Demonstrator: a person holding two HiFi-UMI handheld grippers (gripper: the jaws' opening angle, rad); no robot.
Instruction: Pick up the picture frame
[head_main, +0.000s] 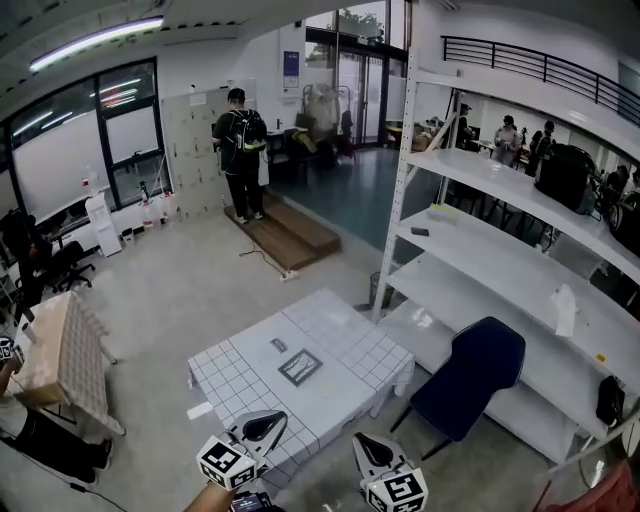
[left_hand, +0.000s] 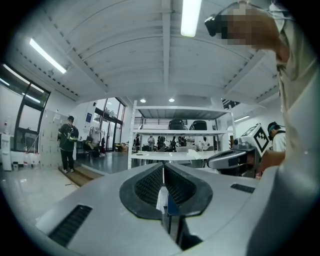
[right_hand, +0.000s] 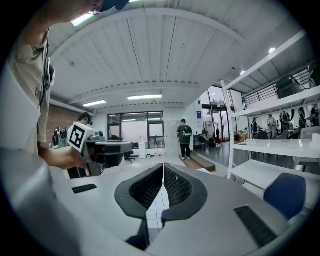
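Nearest us, the left gripper (head_main: 268, 424) and the right gripper (head_main: 368, 446) are held side by side at about the same height, roughly level, with their marker cubes toward us and their noses aimed at the table ahead. A hand (right_hand: 62, 157) wraps the left gripper's body, as the right gripper view shows. Both grippers have their jaws closed together, ribbed pads meeting along a thin line, and neither holds anything. Just beyond them stands a low table (head_main: 345, 400) covered with a white cloth ruled in a dark grid. The picture frame (head_main: 299, 367) lies flat near the middle of it, face up and well apart from both grippers. Its sides run with the cloth's grid lines, so it sits slanted in the head view. It looks close to square, and we cannot name a long axis. A small dark object (head_main: 278, 345) lies just beside it on the far side. A blue chair (head_main: 470, 380) stands at the table's right, before white shelving (head_main: 500, 260). Farther off, a person with a backpack (head_main: 240, 150) stands on a low wooden platform (head_main: 290, 235).
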